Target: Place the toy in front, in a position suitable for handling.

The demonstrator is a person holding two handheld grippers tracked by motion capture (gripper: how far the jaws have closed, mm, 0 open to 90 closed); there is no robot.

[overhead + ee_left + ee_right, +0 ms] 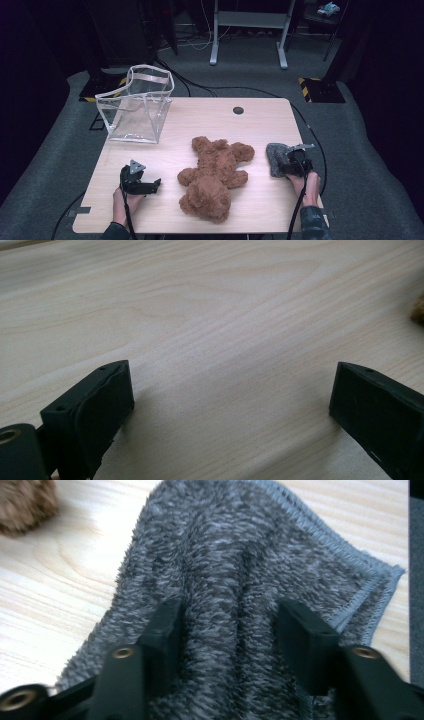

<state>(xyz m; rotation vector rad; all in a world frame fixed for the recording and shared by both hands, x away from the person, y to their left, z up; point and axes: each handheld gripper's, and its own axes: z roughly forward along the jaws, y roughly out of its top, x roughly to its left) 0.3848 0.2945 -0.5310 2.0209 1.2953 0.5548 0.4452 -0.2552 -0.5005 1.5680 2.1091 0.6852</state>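
Right gripper view: jaws of right gripper (pixel 227 625) apart, pressed down on grey cloth (pixel 240 555) with a ridge between them. Cloth at table (pixel 260 120) right edge, beside teddy bear (pixel 215 175). Left gripper (pixel 232 400) wide apart over bare wood.

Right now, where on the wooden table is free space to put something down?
Free: the far right part between the clear plastic bag and the table edge, and the near-left strip around the left gripper. Crowded: the brown teddy bear and grey fleece cloth.
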